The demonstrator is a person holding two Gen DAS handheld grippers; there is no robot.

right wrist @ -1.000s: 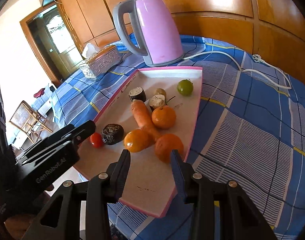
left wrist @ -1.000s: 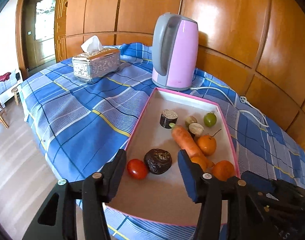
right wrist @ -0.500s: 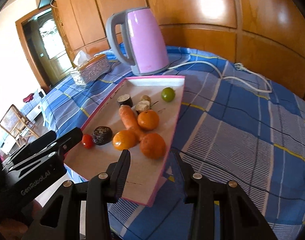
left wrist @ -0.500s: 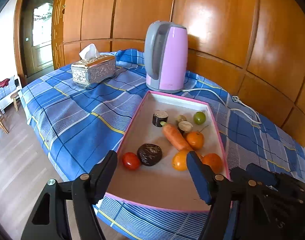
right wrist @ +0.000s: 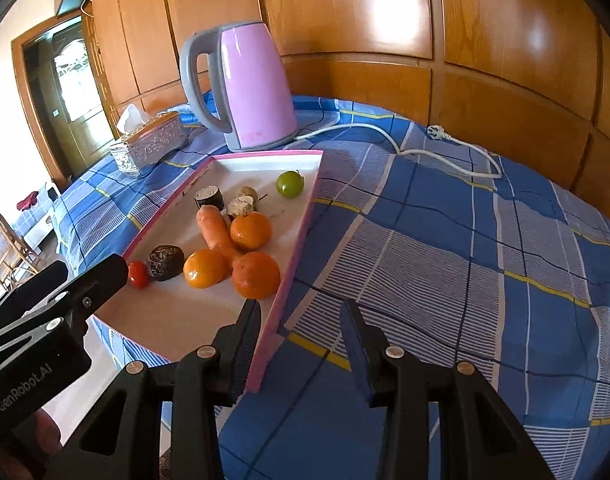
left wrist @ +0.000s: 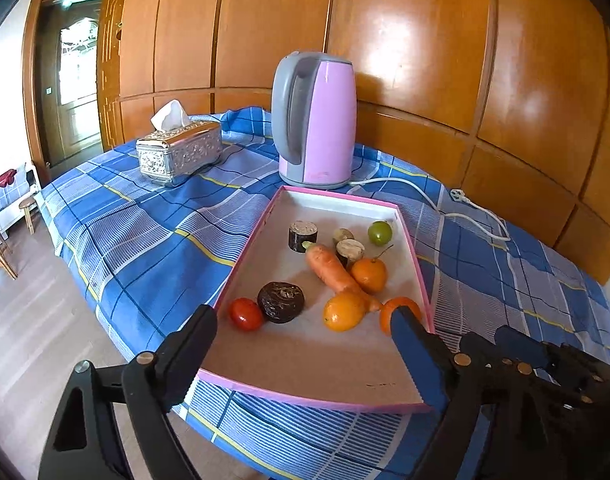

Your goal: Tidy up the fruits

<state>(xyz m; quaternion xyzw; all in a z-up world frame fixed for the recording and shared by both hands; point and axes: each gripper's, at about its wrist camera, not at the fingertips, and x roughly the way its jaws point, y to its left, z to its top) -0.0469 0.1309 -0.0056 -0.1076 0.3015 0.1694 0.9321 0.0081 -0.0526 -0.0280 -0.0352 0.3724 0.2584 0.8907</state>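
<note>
A pink-rimmed tray lies on the blue plaid tablecloth. In it are a carrot, three oranges, a red tomato, a dark round fruit, a green fruit and small brown cut pieces. My left gripper is open and empty, hovering over the tray's near end. My right gripper is open and empty, above the tray's right edge and the cloth.
A pink electric kettle stands behind the tray, its white cord trailing right. A silver tissue box sits at the back left. Wooden wall panels stand behind. The table edge drops to the floor on the left.
Both grippers have pulled back and risen from the tray, so the fruits look farther away. The right gripper has shifted right, over the tray's edge. Nothing was grasped.
</note>
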